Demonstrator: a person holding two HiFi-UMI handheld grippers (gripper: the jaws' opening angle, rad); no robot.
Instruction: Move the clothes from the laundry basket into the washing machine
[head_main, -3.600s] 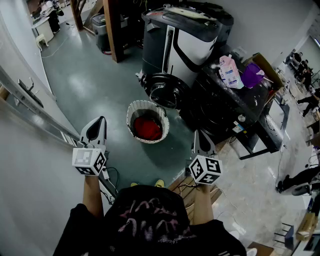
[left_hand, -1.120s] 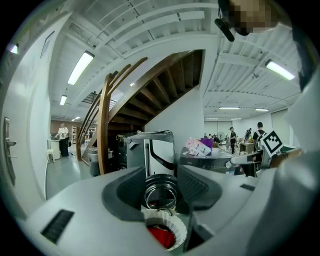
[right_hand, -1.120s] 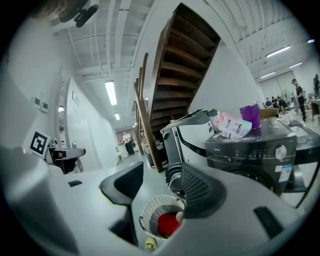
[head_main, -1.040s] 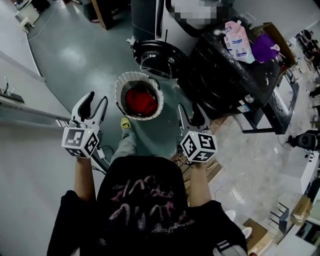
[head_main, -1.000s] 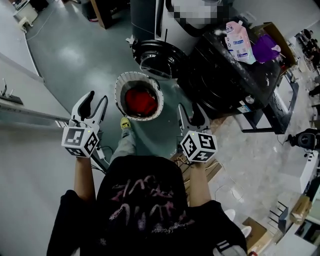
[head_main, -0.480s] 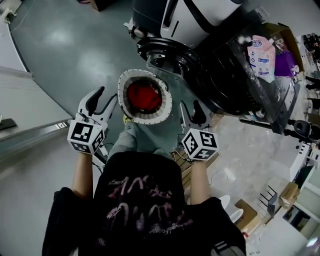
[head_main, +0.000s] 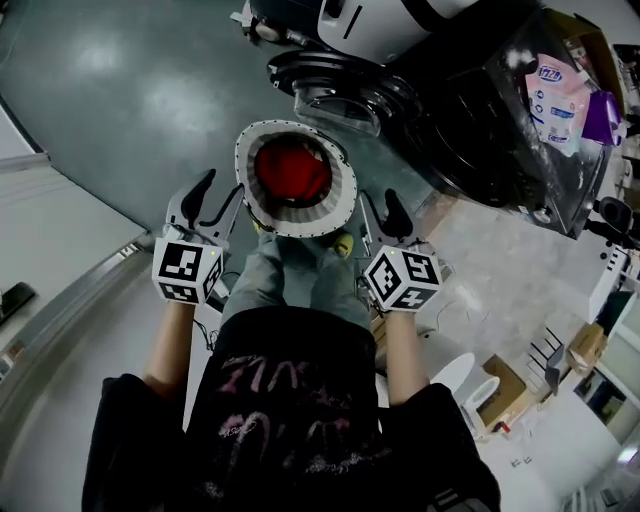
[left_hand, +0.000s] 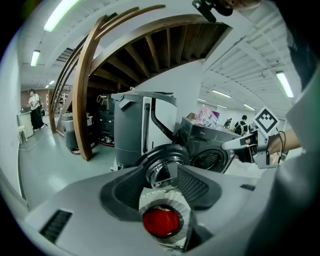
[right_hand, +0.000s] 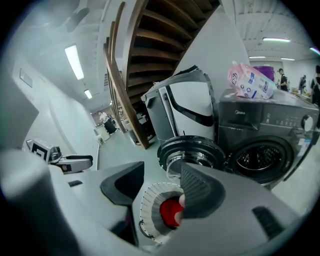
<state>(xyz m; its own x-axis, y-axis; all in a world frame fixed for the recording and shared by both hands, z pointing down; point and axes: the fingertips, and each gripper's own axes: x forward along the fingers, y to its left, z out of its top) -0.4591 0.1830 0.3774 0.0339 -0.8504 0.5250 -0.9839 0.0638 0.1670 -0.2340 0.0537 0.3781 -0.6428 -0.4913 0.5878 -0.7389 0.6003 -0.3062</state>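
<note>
Two hand-held grippers are hanging on either side of a round laundry basket (head_main: 290, 222), seen from the head view: the left gripper (head_main: 218, 195) is sitting just off the basket's left rim and the right gripper (head_main: 378, 205) just off its right rim, both pointing forward and down. Each one is holding its jaws partly apart, and nothing is resting between the pads; through both gaps the gripper views are showing only the basket farther ahead. Red clothes (head_main: 292, 172) are lying bunched in the bottom of the basket, which is standing upright on the grey-green floor (head_main: 130, 120). Just beyond it, the dark washing machine (head_main: 500, 130) is standing with its round door (head_main: 335, 90) swung open toward the basket, the drum mouth showing in the right gripper view. A pink detergent pouch (head_main: 555, 95) is lying on top of the machine, and a taller grey-and-white appliance (head_main: 370, 15) is standing next to it. The person's legs in grey trousers (head_main: 290, 280) are reaching up to the near rim, with one yellow shoe (head_main: 343, 243) peeking out beside it
</note>
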